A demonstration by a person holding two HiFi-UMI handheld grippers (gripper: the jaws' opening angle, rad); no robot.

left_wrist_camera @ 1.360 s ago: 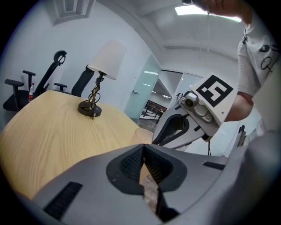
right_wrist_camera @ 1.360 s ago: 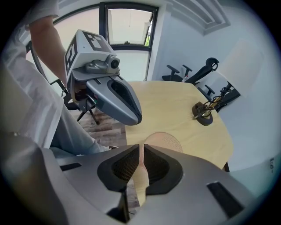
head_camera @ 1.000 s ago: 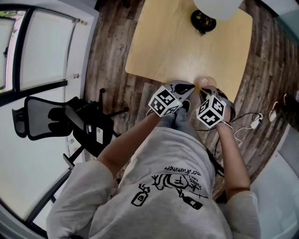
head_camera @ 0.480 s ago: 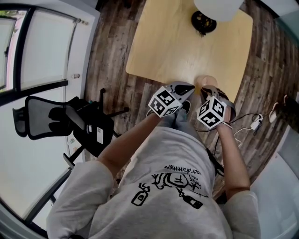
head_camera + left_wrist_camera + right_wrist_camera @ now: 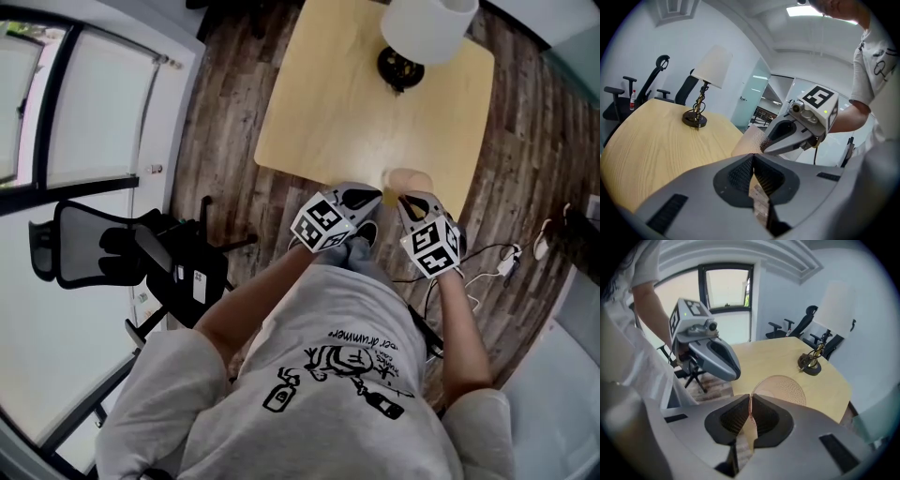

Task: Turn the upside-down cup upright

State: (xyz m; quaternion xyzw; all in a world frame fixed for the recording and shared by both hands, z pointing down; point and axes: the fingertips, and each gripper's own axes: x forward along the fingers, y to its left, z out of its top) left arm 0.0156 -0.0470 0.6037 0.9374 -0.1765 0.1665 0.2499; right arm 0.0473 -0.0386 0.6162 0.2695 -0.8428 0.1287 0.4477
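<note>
The right gripper (image 5: 751,401) is pinching the wall of the cup (image 5: 780,387). Its own view is showing a thin pinkish edge caught between the closed jaws, with the cup's round, dotted body sitting just beyond them, over the near edge of the wooden table (image 5: 347,103). The head view is hiding that grip behind the marker cubes and is showing only part of the cup poking out past the right gripper. The left gripper (image 5: 753,165) is hanging just beside it, its jaws pressed together on nothing. Its view is catching the cup from the side, tilted, with the right gripper's tip on it. No view is settling whether the cup is touching the tabletop. The lamp (image 5: 422,33) is standing at the table's far end, well apart.
</note>
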